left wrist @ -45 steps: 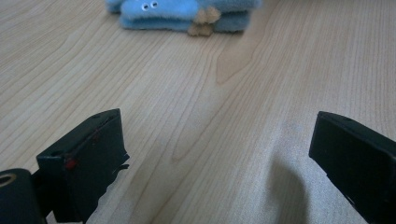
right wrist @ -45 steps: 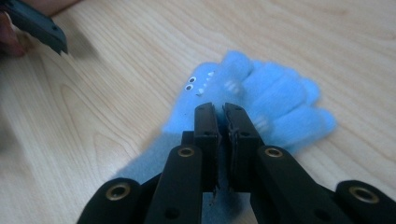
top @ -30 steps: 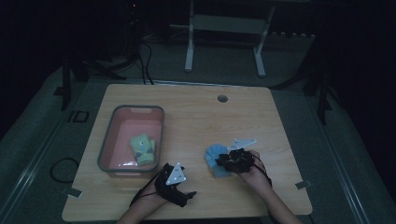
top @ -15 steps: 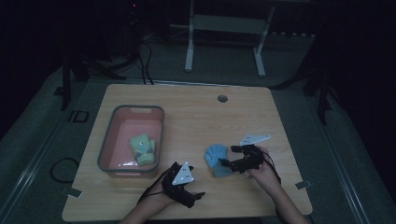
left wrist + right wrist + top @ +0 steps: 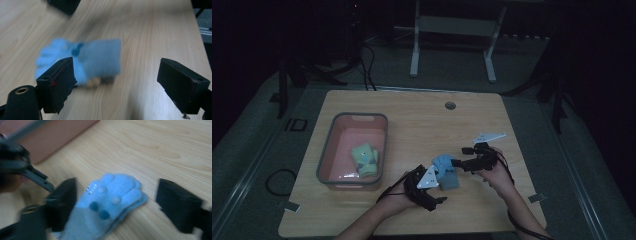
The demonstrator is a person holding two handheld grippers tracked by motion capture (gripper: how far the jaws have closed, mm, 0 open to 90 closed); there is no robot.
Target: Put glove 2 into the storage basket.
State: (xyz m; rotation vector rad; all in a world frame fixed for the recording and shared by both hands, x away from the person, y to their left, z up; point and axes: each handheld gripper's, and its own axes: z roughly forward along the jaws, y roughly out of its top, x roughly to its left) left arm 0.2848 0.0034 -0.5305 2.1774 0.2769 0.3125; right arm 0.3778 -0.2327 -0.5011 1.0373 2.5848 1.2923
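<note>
While the blue glove (image 5: 110,202) lies free on the surface (image 5: 422,125), left gripper (image 5: 120,85) and right gripper (image 5: 115,205) flank it, jaws apart and just narrowing; no writing legible.

The wooden table (image 5: 412,112) carries a pink bin (image 5: 328,159) — and blue gloves (image 5: 446,170) lying flat.

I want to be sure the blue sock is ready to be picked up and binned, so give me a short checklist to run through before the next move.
1. Blue sock lies flat on the table, free of both grippers: ok.
2. Left gripper open, nothing between the pads; jaws have just been closing a little: ok.
3. Right gripper open, not pressing the sock; jaws have just narrowed slightly: ok.
4. Pink bin has room beside the green sock: ok.
5. Sock is a folded pair holding together: cannot tell.
</note>
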